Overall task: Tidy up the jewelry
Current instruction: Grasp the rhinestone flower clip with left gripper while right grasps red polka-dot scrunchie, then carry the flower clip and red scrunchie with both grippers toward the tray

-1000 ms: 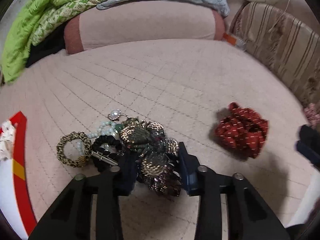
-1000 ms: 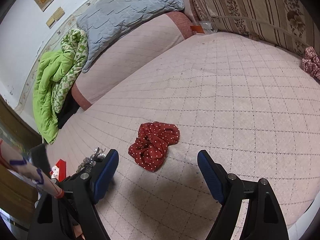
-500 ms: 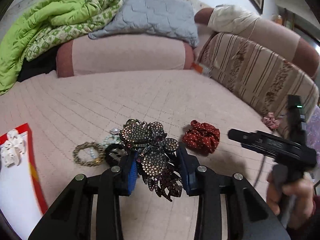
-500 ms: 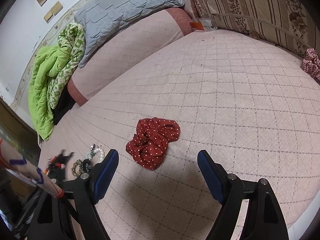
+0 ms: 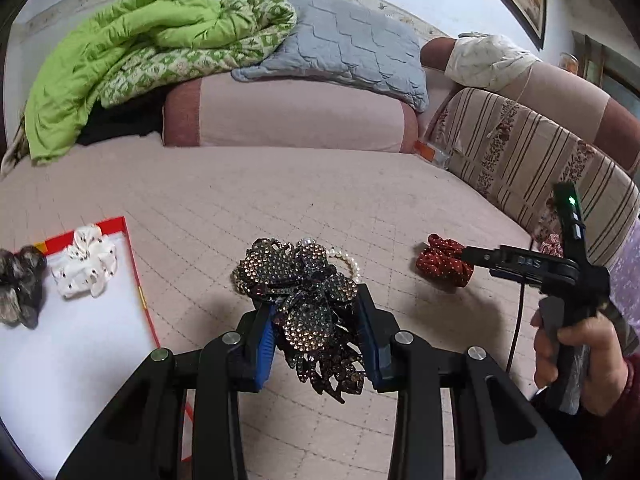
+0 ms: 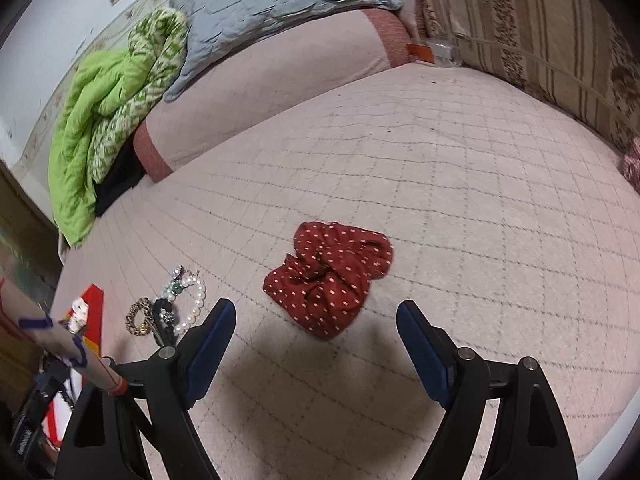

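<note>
At nine o'clock in the left wrist view lies the red-edged tray (image 5: 138, 280), already holding a white scrunchie (image 5: 86, 266) and a dark scrunchie (image 5: 20, 292). At centre the left gripper (image 5: 318, 336) is clamped, jaws part-way in, on a rhinestone hair clip (image 5: 308, 304) held clear of the pink quilted bed (image 5: 280, 200); a pearl bracelet (image 5: 348, 262) shows just behind it. The step in hand looks like carrying the clip to the tray, so the next move calls for swinging toward nine o'clock and releasing over it. At three o'clock the right gripper (image 6: 316, 344) gapes wide and empty, with the red dotted scrunchie (image 6: 328, 276) just ahead at twelve o'clock, not touched.
</note>
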`<state>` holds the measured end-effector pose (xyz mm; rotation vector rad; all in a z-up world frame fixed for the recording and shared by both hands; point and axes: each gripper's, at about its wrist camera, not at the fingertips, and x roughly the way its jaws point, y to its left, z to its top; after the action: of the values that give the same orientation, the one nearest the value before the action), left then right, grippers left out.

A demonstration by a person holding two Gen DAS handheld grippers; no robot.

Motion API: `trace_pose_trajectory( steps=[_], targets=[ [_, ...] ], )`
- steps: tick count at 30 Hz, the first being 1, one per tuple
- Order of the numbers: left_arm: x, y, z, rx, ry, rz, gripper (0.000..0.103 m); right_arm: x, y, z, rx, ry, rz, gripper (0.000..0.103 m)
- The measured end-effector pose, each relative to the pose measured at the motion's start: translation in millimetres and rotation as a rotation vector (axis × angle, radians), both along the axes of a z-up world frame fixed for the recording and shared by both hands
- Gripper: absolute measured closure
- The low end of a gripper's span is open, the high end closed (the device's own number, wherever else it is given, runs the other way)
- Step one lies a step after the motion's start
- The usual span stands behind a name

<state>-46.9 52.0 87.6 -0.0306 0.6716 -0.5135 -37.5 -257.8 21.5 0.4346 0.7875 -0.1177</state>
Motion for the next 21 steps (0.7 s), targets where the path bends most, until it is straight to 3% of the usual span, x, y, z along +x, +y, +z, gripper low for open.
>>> trace_pose_trajectory(
  steps=[13, 16, 18, 19, 21],
  targets=[
    [-3.0, -1.4, -2.0, 0.033, -0.034, -0.006, 0.068, 52.7, 6.7, -22.8, -0.134, 0.147, -0.030, 0.017],
    [-5.3, -3.2, -1.4, 0.053, -0.049, 0.007, 0.068, 57.5, 10.2, -32.1, -0.157, 0.192, -0.002, 0.042],
    [-5.0, -3.7, -1.4, 0.063, -0.053, 0.014, 0.068, 56.0, 13.0, -31.3, -0.206, 0.190, -0.002, 0.074],
    [-4.4, -3.8, -1.6, 0.066, -0.053, 0.016, 0.068, 54.5, 12.7, -29.6, -0.213, 0.183, 0.001, 0.083],
    [-3.6, -4.6, -2.7, 0.077, -0.052, 0.023, 0.068, 51.8, 11.6, -28.2, -0.198, 0.172, 0.002, 0.090]
  ],
)
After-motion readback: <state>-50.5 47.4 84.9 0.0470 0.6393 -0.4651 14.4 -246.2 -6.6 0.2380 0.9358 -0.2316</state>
